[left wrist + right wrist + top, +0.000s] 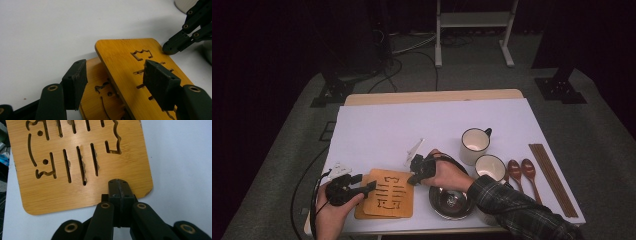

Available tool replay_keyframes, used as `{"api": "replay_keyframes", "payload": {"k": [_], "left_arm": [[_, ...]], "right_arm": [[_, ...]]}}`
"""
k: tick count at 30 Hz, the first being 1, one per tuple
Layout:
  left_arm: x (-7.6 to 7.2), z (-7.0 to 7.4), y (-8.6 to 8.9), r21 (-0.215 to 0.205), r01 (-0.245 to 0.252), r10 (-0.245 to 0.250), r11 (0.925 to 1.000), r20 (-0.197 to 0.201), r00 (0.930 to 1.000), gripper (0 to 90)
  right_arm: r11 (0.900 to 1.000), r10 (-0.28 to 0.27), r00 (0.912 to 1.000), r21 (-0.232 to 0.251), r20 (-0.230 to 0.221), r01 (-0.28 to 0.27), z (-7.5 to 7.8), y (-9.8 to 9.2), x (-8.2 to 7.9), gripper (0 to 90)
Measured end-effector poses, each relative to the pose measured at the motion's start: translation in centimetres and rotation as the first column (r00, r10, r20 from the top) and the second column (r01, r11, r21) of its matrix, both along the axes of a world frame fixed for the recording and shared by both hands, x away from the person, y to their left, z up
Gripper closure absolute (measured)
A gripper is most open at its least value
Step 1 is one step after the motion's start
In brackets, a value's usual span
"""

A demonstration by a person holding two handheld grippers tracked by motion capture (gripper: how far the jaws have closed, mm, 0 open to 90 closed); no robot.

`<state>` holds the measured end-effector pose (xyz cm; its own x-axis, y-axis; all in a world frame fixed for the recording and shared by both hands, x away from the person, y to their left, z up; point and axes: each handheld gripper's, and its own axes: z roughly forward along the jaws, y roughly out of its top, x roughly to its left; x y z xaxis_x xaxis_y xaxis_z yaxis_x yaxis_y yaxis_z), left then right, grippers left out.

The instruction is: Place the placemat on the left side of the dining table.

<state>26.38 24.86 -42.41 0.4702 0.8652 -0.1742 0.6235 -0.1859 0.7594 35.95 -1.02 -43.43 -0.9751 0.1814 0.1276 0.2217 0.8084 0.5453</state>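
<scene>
Bamboo trivets (388,194) unlabelled; left tool (113,82) wide astride them, right tool (120,188) closed, empty.

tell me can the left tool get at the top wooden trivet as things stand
Probably yes: the left tool is open with its jaws astride the top trivet's edge, nothing between; the right tool, shut, rests its tip on the far edge.

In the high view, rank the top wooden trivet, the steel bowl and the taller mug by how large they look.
1. Top wooden trivet
2. Steel bowl, partly hidden by the right hand
3. Taller mug
</scene>
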Motion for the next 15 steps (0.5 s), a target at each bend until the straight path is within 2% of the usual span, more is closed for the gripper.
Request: {"api": "replay_keyframes", "payload": {"k": [9,15], "left_arm": [[0.4,-0.8,-0.8,0.009,0.017,-0.017,0.9998,-0.026,0.9995,31.5],[0.8,-1.2,-1.5,0.026,0.039,-0.038,0.9989,-0.037,0.9986,25.7]], "right_arm": [[1.000,0.006,1.0000,0.000,0.004,-0.006,0.0,0.0,0.0,89.6],[1.000,0.009,0.9999,0.000,0.007,-0.009,0.0,0.0,0.0,89.5]]}}
